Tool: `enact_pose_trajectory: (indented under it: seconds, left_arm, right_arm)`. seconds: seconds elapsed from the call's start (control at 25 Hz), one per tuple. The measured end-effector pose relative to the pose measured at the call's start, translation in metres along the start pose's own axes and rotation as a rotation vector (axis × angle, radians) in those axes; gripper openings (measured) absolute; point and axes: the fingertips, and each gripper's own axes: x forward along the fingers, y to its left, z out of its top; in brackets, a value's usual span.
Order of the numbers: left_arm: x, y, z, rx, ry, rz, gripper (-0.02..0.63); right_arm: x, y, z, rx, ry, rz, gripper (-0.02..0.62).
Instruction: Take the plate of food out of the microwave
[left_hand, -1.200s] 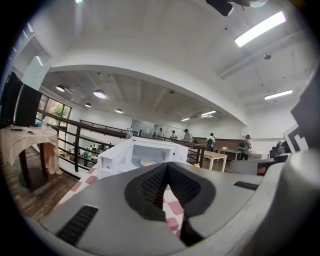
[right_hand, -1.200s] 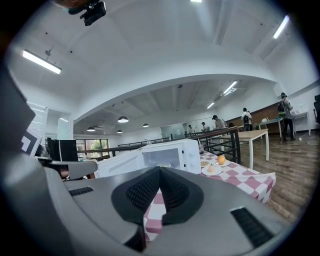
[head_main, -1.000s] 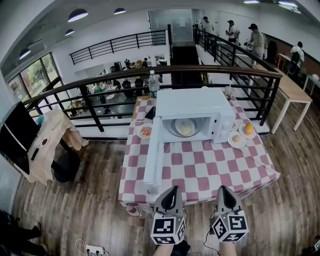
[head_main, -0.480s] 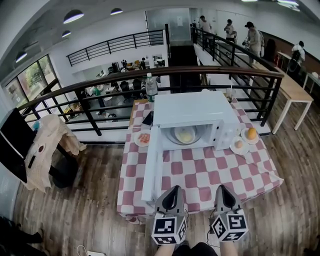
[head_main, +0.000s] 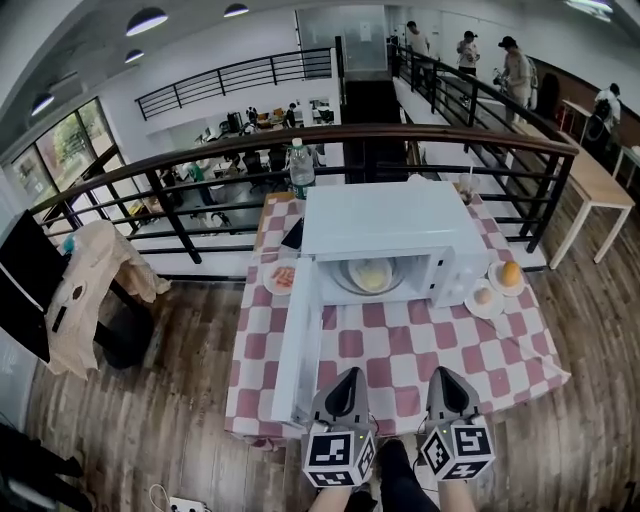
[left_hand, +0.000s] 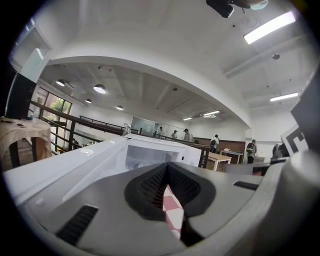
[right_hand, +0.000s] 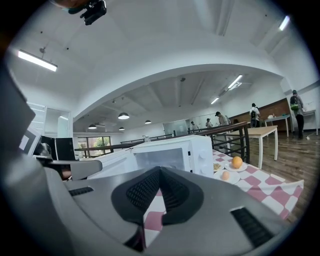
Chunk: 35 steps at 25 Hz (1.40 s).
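Open-plan office mezzanine: black railing (head_main: 330, 140), desks below (head_main: 215, 165), wooden tables (head_main: 595, 185).

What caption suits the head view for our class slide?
Both shut, the left gripper and right gripper face the open microwave holding a plate of food, on a checked table.

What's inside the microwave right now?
One plate of food sits in the open microwave. Its top covers the back of the inside, so anything there is hidden.
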Motion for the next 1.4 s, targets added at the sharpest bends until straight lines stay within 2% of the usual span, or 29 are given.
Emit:
enact_pose_trajectory:
  seconds: [0.28,0.68,1.12,1.4]
  left_arm:
    - [0.043,0.008,0.003,0.003,-0.005,0.055,0.009]
    - [0.103,0.032,0.000,-0.014,0.018,0.174,0.009]
    - [0.153,0.063,-0.010,-0.029,0.054,0.273,0.009]
    - [0.172,0.073,-0.030,-0.073,0.094,0.296,0.009]
  right_arm:
    - [0.051,-0.003,0.009,-0.031,0.017,0.096,-0.009]
    - [0.127,-0.032,0.017,-0.037,0.064,0.182,-0.009]
    - [0.189,-0.055,0.007,-0.040,0.125,0.238,-0.009]
    - [0.214,-0.067,-0.016,0.036,0.190,0.248,-0.009]
